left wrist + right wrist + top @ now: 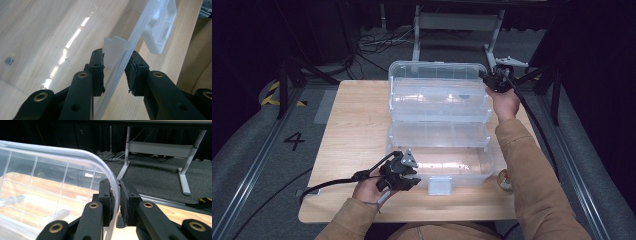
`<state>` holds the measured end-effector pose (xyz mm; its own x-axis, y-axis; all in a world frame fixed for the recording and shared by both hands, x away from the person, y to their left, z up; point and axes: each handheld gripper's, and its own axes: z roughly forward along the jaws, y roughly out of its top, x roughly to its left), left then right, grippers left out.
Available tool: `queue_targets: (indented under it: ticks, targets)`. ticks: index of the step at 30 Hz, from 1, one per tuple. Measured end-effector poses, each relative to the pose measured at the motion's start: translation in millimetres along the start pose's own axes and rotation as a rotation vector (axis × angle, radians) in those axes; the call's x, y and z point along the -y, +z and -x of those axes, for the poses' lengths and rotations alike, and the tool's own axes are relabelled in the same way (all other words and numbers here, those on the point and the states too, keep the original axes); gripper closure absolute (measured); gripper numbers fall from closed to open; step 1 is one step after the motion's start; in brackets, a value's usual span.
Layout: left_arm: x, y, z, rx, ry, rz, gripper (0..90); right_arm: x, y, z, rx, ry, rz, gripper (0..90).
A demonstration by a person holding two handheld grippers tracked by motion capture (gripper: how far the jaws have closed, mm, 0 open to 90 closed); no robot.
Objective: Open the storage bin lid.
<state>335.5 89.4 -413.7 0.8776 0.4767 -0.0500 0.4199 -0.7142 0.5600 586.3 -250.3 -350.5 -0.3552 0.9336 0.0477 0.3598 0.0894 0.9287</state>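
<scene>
A clear plastic organiser box (439, 130) lies open on the table (352, 130). The right tongs (116, 200) pinch the raised lid's rim (113, 185) at its far right corner — the left tongs (115, 72) straddle the base's front wall (120, 70), near its latch (160, 30), pads not clearly pressing.

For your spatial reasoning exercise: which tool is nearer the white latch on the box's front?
Left. The left tool straddles the front wall just beside the latch; the right tool grips the lid's far corner.

I'm seeing a small round jar (505, 181) sitting on the wooden table (357, 125), with a "4" floor marking (294, 140) lying left of the table.
</scene>
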Motion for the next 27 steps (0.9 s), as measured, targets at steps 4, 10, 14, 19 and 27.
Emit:
queue_targets:
  ticks: [4,10,14,19,27]
  targets:
    - [-0.1,0.1,0.0,0.0,-0.001,0.0,69.2,3.0,8.1,3.0,-0.009,0.006,-0.013,81.3]
    - [0.0,0.2,0.1,-0.001,-0.003,0.002,69.1,8.6,17.6,7.3,-0.02,0.018,-0.026,81.7]
    - [0.0,0.3,0.1,-0.001,-0.005,0.002,69.0,10.7,21.7,8.8,-0.024,0.014,-0.038,81.9]
    - [0.1,0.3,0.2,-0.003,0.0,0.004,69.1,13.1,26.3,10.7,-0.032,0.013,-0.054,82.1]
    - [0.2,0.4,0.2,-0.003,0.004,0.005,69.1,17.1,31.3,12.4,-0.032,0.0,-0.064,82.7]
